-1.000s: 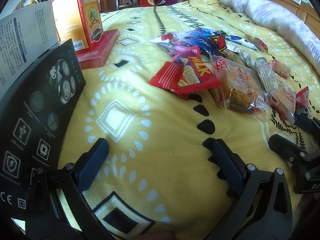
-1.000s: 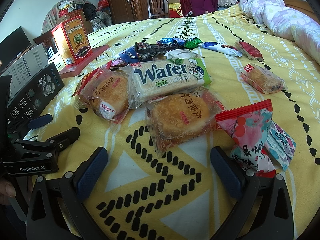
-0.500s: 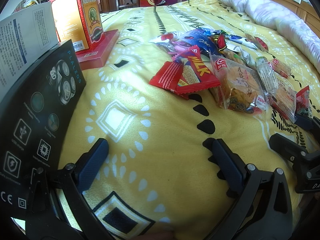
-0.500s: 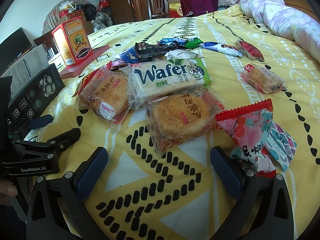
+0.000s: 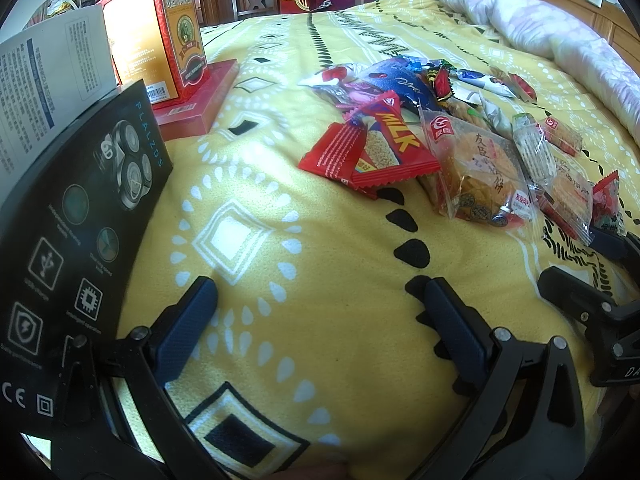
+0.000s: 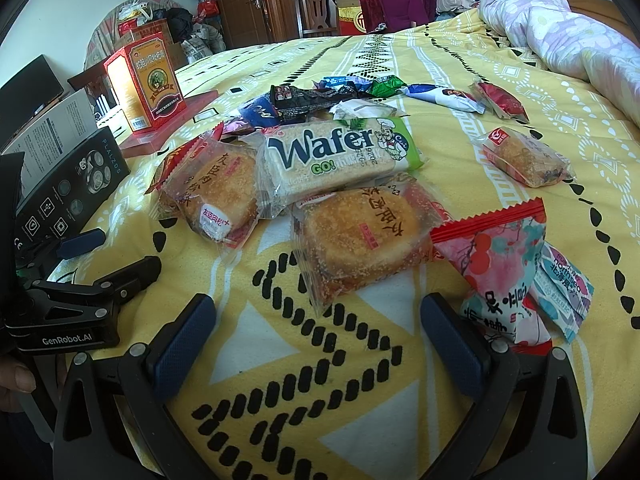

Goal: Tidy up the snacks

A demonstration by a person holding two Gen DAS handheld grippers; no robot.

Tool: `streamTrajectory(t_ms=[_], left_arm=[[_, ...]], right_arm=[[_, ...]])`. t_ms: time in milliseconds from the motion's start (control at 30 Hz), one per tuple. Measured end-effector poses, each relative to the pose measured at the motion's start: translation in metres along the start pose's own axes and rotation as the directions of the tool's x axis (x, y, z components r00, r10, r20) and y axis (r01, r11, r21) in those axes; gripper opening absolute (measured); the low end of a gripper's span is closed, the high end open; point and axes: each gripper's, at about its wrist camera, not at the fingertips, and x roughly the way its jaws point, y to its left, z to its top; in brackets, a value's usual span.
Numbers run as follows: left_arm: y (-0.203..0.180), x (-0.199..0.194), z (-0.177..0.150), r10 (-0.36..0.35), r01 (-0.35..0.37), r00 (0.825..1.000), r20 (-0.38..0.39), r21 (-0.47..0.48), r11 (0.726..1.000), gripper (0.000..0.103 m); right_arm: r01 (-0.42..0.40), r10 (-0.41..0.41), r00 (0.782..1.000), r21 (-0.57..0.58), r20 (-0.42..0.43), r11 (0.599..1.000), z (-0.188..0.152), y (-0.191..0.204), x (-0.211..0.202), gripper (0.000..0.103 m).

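Right gripper (image 6: 316, 344) and left gripper (image 5: 316, 324): fingers wide, empty. Risk: slippery clear-wrapped round pastry (image 6: 360, 240), frame centre, slid from pinch; crumbled.

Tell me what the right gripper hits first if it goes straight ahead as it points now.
The right gripper, fingers open, would likely first meet the clear-wrapped round pastry lying just ahead on the yellow bedspread; the Wafer pack lies behind it. Depth is uncertain.

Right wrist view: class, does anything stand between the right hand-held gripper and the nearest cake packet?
Nothing visible does. The right hand-held gripper is open, and only bare yellow bedspread lies between it and the cake packet; the pink snack packet lies off to the side.
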Motion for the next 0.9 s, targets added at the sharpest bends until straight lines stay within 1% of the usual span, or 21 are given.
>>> streamTrajectory(t_ms=[167,900], left_arm=[[0.0011,-0.0010,-0.0002,-0.007,0.007,1.000,0.001,-0.005,1.000,0.103],[0.0001,-0.0029,0.0016,0.004,-0.004,1.000,-0.010,0.000,1.000,0.103]], right_arm=[[0.001,-0.001,1.000,-0.001,0.000,1.000,0.0001,0.0006,-0.0005,0.103],[-0.009,0.009,1.000,0.006,0.006,1.000,-0.0002,-0.0004,-0.0022,0.103]])
